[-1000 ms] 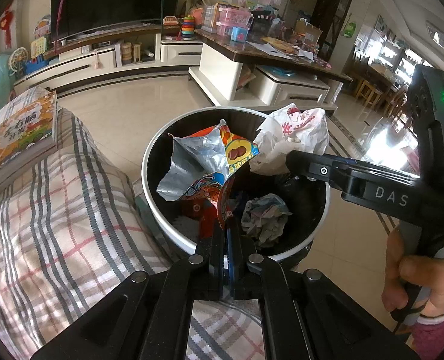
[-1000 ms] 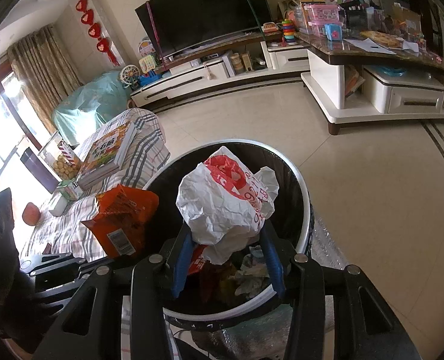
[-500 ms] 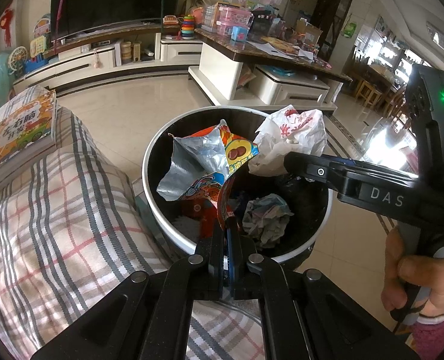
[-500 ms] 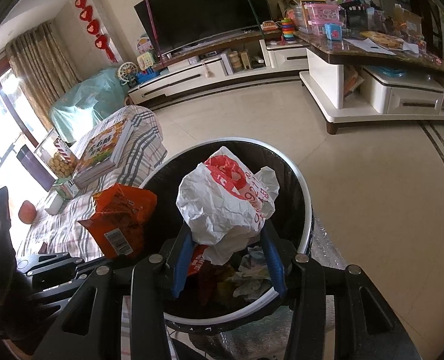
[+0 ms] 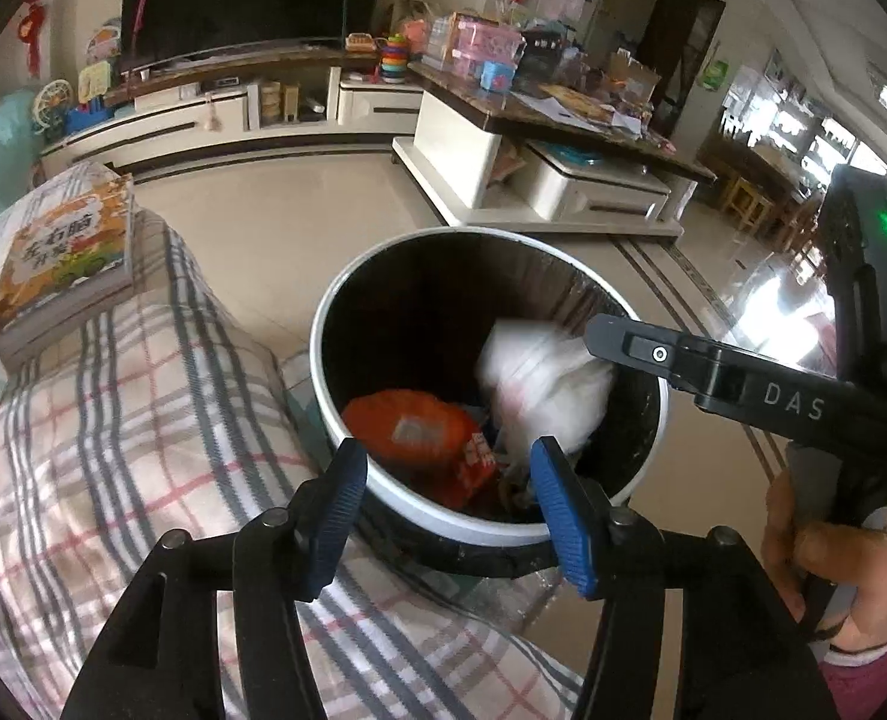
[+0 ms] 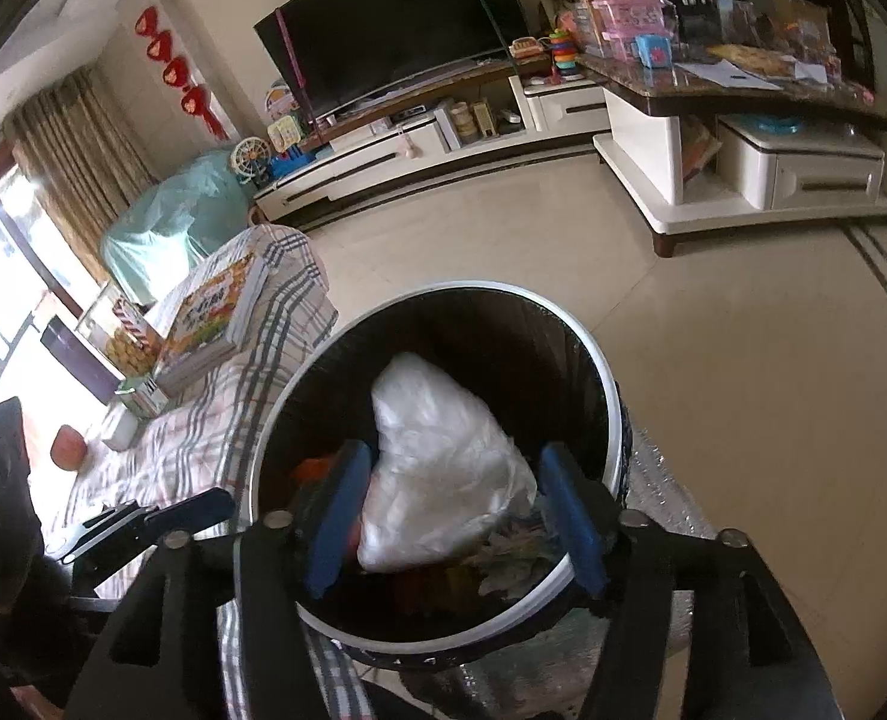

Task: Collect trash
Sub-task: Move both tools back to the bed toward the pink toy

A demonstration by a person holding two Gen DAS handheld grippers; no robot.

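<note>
A round black bin with a white rim (image 5: 318,354) stands beside the checked cloth. My left gripper (image 5: 449,501) hovers over its near edge with jaws opening and nothing between them. Below it, the orange snack bag (image 5: 410,426) lies blurred inside the bin. My right gripper (image 6: 452,513) is over the bin (image 6: 614,396) too, and its jaws are opening. The white plastic bag (image 6: 437,468) shows blurred between its blue pads, loose and sinking onto the rubbish. The left wrist view shows that bag (image 5: 539,384) under the right gripper's finger (image 5: 713,369), held by a hand (image 5: 803,540).
A checked cloth (image 5: 113,450) covers the surface left of the bin, with a picture book (image 5: 59,252) on it. Tiled floor (image 6: 743,360) spreads to the right. A low marble-topped table (image 5: 503,132) and a TV cabinet (image 5: 203,120) stand further back.
Both grippers have opened. The orange snack bag has dropped from the left gripper into the bin, and the white bag has slipped down from the right gripper's pads.
</note>
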